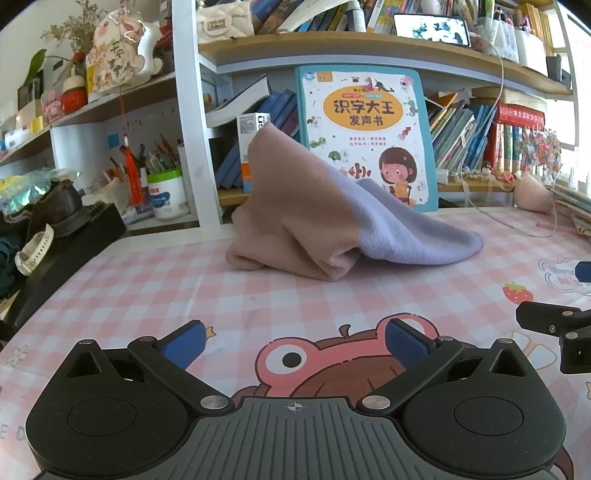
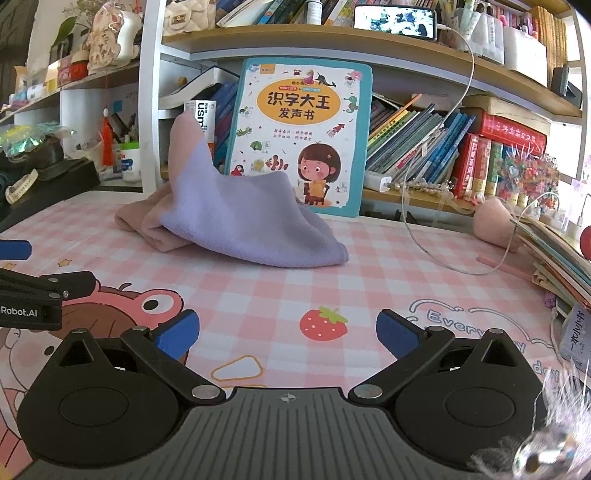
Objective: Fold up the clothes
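1. Both tongs stand spread wide with nothing between their blue pads: the left gripper hangs over a pink cartoon frog printed on the desk mat, and the right gripper hangs over the mat's printed strawberry.

2. Side by side they sit — part of the right gripper's black frame juts in at the right edge of the left wrist view, and the left gripper's frame, lettered "Robot.AI", shows at the left edge of the right wrist view.

3. Beneath them lies the pink-and-white checked desk mat, bare of cloth in its near half.

4. Farther back, well apart from both grippers, the cloth sits in a loose heap on the mat — one side dusty pink, the other lilac, with one corner standing up in a peak against the books behind.

5. Just behind the heap a children's picture book with a teal border leans upright against the shelf, its lower left corner hidden by the cloth.

6. Behind it, a bookshelf is packed with leaning books, and a phone with a lit screen stands on the upper board.

7. At left, a white tub of pens stands in a side compartment.
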{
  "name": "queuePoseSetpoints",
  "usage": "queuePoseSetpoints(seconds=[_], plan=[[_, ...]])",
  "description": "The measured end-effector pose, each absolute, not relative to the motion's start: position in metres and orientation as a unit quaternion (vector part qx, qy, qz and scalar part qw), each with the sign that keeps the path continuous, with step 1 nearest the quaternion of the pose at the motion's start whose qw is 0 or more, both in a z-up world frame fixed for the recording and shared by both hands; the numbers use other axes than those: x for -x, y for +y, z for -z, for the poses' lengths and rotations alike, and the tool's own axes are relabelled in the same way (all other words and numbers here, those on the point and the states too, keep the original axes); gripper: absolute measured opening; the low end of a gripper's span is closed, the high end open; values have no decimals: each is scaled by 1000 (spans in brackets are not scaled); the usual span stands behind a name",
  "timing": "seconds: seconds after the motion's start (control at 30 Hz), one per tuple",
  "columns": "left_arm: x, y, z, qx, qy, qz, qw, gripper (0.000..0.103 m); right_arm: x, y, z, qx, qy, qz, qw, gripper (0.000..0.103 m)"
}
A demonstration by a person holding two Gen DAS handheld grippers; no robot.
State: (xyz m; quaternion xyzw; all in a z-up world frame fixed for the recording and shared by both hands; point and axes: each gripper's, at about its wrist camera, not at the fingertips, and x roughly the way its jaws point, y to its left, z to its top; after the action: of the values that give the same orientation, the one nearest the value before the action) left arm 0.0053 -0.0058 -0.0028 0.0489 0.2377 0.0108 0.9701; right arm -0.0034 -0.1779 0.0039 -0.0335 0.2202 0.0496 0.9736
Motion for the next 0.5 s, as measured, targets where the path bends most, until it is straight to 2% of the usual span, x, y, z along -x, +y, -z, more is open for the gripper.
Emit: queuePoseSetpoints(seconds=[0.5], plan=[[-5,-7,3,-52,240,-9,969,103,3,-176,-8,32,225,-45,973,103]])
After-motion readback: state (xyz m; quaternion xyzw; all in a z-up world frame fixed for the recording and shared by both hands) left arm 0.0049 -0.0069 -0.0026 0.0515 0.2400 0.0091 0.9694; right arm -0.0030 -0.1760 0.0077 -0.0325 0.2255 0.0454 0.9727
